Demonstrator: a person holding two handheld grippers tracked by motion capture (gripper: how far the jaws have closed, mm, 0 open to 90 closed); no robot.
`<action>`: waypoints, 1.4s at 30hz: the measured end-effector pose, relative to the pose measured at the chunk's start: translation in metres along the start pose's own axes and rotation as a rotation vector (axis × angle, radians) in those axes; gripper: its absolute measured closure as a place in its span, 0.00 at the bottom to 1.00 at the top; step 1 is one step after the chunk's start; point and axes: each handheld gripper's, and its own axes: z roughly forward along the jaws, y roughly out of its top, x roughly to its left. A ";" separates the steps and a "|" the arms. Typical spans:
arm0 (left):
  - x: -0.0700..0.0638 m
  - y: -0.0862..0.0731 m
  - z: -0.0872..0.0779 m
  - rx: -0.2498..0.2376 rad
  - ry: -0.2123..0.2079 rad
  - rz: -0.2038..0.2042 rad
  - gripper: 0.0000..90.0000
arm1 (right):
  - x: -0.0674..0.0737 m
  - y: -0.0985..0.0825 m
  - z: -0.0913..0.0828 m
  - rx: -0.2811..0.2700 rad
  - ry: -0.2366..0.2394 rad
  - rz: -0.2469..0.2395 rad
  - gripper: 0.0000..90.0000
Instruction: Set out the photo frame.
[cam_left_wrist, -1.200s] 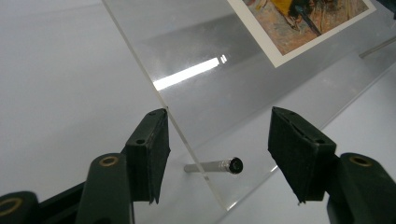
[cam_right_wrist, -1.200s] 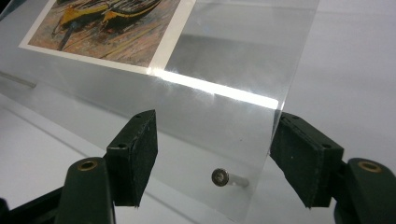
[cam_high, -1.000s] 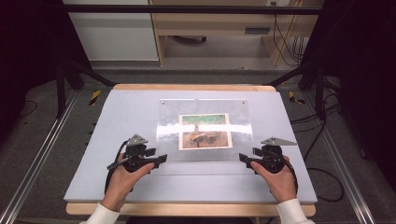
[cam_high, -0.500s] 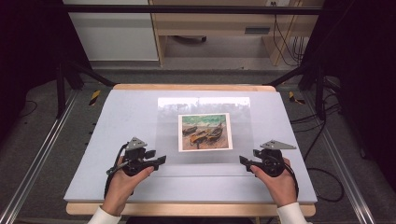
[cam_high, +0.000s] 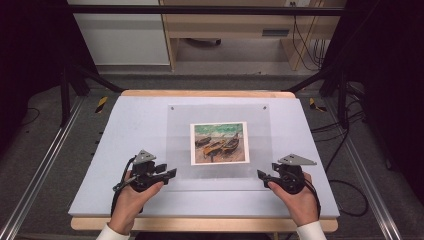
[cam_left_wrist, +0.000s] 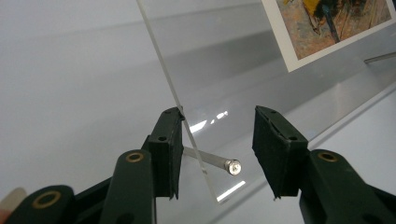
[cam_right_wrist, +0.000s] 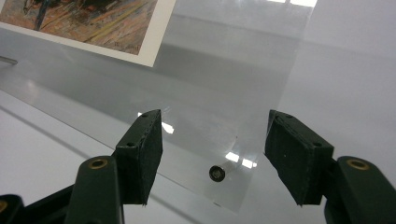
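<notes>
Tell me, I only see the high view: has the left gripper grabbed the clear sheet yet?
Observer: Not yet. A corner of the clear sheet sits between the jaws of the left gripper, which have just been closing, but the pads aren't squeezing it.
Operator: What's under that corner?
Observer: A silver pin with a screw head on its end.
Operator: And the right gripper?
Observer: Its jaws have just been closing around the other near corner, not gripping; a dark screw sits in the sheet there.
</notes>
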 end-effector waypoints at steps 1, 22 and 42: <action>0.000 0.000 0.000 0.000 0.000 -0.002 0.59 | 0.000 0.000 0.000 0.000 -0.002 0.000 0.41; -0.004 -0.005 -0.003 -0.011 0.023 -0.021 0.63 | 0.002 -0.006 -0.004 -0.006 -0.012 0.006 0.47; -0.012 -0.016 -0.007 0.015 0.046 0.022 0.68 | 0.009 -0.017 -0.011 0.013 -0.043 -0.031 0.55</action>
